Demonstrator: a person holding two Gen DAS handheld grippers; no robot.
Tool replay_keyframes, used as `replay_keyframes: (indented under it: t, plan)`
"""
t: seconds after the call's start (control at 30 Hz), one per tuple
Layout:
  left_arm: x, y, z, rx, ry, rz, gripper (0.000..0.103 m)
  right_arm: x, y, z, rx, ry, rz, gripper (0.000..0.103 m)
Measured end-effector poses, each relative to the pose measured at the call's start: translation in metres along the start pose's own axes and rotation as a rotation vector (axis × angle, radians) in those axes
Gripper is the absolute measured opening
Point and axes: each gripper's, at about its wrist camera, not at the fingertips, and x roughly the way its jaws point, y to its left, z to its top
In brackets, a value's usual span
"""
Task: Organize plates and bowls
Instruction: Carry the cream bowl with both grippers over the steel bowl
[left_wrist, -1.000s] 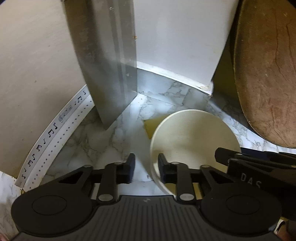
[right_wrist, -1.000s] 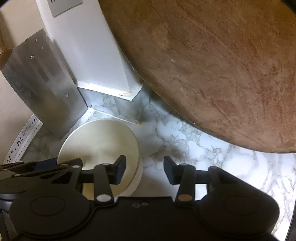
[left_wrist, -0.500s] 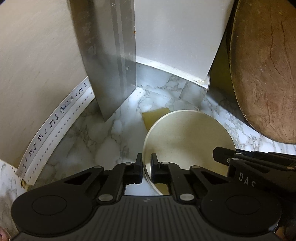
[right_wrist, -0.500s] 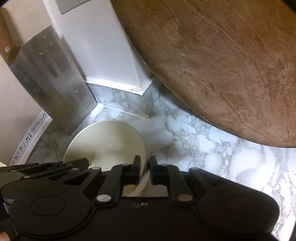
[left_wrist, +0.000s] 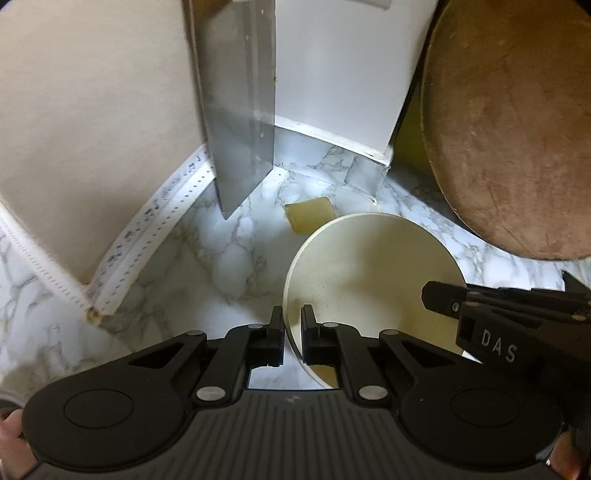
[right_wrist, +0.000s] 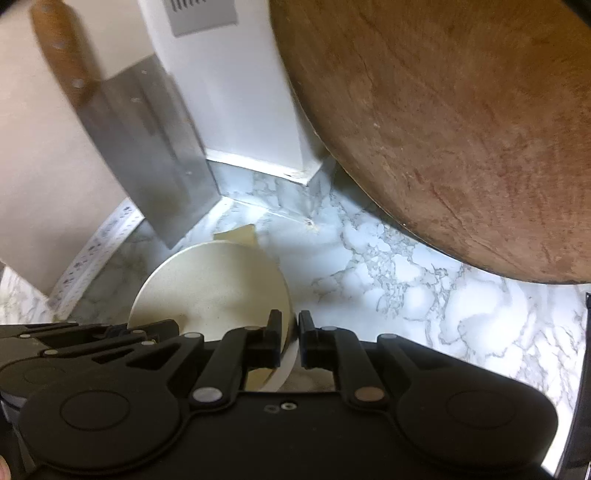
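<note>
Bowl (left_wrist: 373, 280), cream and round, sits over the marble counter (left_wrist: 221, 258) in the corner, and we hold it from both sides. Our left gripper (left_wrist: 293, 332) points steeply down and pinches the bowl's left rim, while our right gripper (right_wrist: 289, 338) also tips down and pinches the right rim. Near us a cleaver (right_wrist: 147, 147) leans on the wall, a big wooden board (right_wrist: 461, 129) stands at the right, and a small yellow piece (left_wrist: 310, 218) lies just behind the bowl.
</note>
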Motion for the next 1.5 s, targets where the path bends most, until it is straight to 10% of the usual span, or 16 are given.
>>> replay_keyframes:
  t: [1.5]
  plan:
    - [-0.171,0.171,-0.123,-0.141,-0.023,0.142,0.008,-0.114,0.211,-0.093,-0.275,-0.005,0.159,0.010]
